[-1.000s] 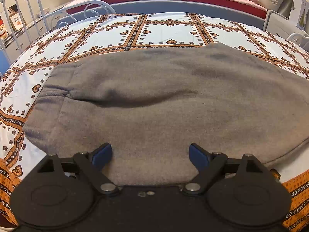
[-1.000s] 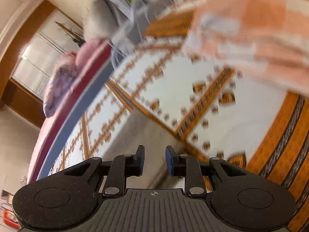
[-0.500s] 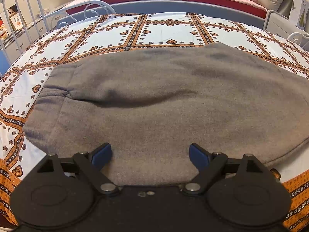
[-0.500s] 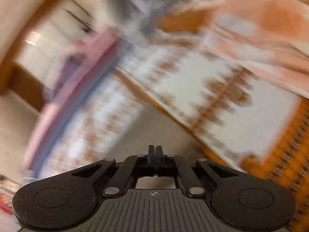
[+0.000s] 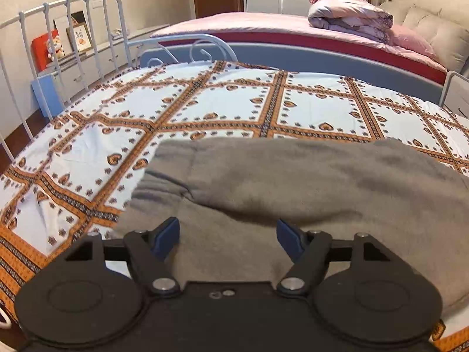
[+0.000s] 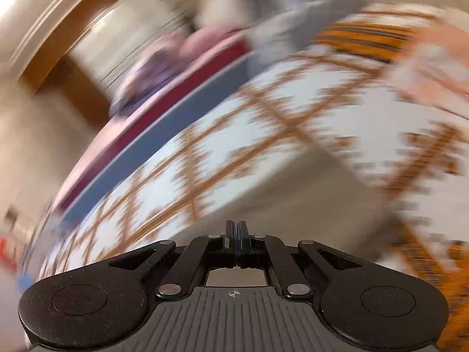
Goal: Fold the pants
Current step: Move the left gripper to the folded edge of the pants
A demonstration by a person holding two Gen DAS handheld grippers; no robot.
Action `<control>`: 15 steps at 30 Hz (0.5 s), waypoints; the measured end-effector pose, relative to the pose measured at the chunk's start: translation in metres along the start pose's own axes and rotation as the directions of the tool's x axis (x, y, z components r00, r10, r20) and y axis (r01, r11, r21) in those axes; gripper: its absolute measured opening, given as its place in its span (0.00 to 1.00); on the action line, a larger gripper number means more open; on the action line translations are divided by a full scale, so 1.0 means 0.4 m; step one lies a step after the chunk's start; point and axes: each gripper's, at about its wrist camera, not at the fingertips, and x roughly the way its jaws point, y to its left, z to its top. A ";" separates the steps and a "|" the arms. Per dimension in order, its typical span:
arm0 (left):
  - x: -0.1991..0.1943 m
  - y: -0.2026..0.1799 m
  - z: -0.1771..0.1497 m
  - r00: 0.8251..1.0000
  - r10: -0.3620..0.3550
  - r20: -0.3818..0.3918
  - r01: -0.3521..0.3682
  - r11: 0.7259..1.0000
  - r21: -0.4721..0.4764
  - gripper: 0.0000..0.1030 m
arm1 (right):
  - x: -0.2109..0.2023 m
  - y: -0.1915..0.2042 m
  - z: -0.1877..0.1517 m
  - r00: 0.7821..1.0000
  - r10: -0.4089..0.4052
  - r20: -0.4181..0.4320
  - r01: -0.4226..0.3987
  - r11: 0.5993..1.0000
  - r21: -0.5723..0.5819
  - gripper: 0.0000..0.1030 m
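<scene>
Plainly, left fingers (image 5: 228, 239) closing, parted above pants (image 5: 307, 187); right fingers (image 6: 236, 243) clenched empty.

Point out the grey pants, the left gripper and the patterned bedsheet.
grey pants (image 5: 307, 182), left wrist view, middle of the upper folded layer
left gripper (image 5: 228, 236), left wrist view, midway between its fingertips
patterned bedsheet (image 5: 222, 102), left wrist view, bare pale square
</scene>
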 end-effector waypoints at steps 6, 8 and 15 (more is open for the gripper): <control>0.014 0.037 0.025 0.999 0.001 0.034 -0.001 1.000 0.006 0.63 | 0.152 0.331 -0.053 0.978 0.163 -0.129 -0.194 0.938 -0.287 0.01; 0.026 0.051 0.030 0.999 0.003 0.034 -0.003 1.000 0.014 0.63 | 0.211 0.429 -0.088 0.961 0.199 -0.192 -0.257 0.897 -0.359 0.01; 0.093 0.117 0.072 1.000 0.001 0.029 -0.001 1.000 0.012 0.62 | 0.442 0.686 -0.171 0.891 0.291 -0.348 -0.436 0.763 -0.478 0.02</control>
